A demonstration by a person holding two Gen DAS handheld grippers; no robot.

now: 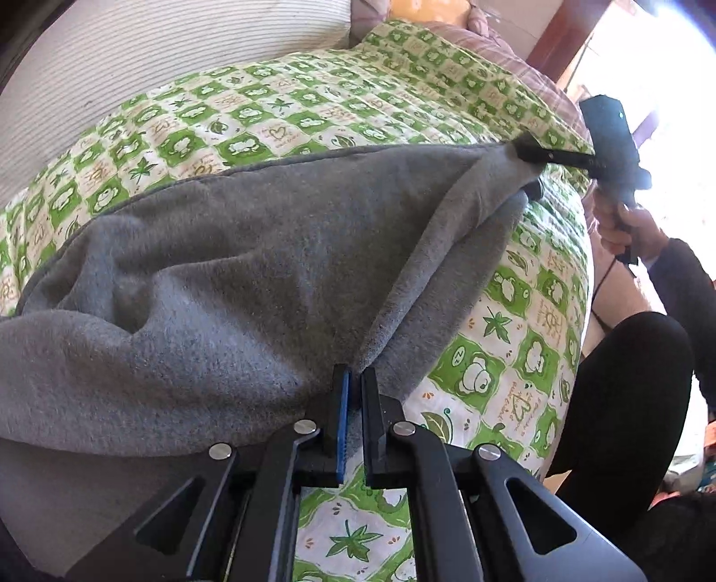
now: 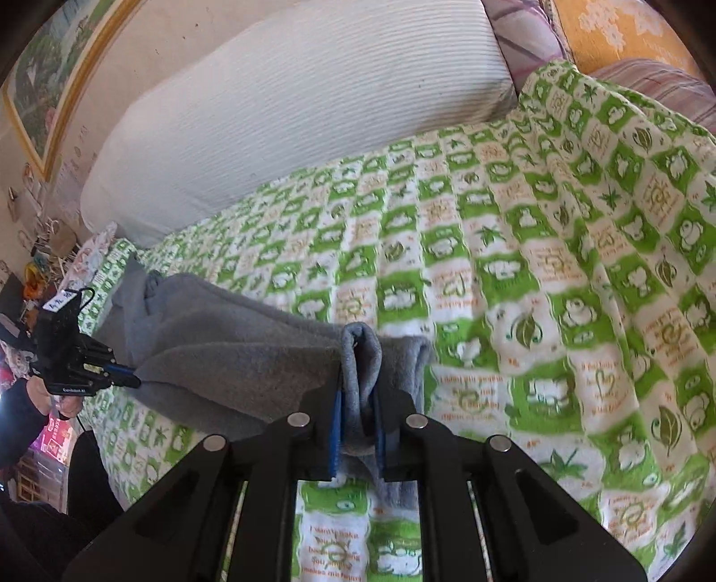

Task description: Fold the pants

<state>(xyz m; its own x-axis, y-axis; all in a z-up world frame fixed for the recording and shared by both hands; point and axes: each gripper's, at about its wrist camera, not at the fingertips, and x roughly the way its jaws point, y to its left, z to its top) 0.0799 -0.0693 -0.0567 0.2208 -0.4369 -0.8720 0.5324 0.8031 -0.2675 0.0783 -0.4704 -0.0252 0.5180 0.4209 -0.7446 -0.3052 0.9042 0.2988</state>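
Observation:
Grey fleece pants [image 1: 223, 268] lie stretched across a bed with a green and white patterned quilt [image 1: 313, 112]. My left gripper [image 1: 355, 380] is shut on the near edge of the pants. My right gripper [image 1: 528, 163] shows at the far right, shut on the other end, lifting it slightly. In the right wrist view my right gripper [image 2: 360, 385] pinches a bunched fold of the pants [image 2: 232, 353]. My left gripper [image 2: 129, 378] shows at the left, clamped on the far end.
A large white ribbed pillow [image 2: 291, 112] lies at the back of the bed. Plaid and orange bedding [image 2: 626, 36] sits beyond it. A framed picture [image 2: 49, 71] hangs on the wall. The person's dark-clothed leg [image 1: 626, 403] is beside the bed edge.

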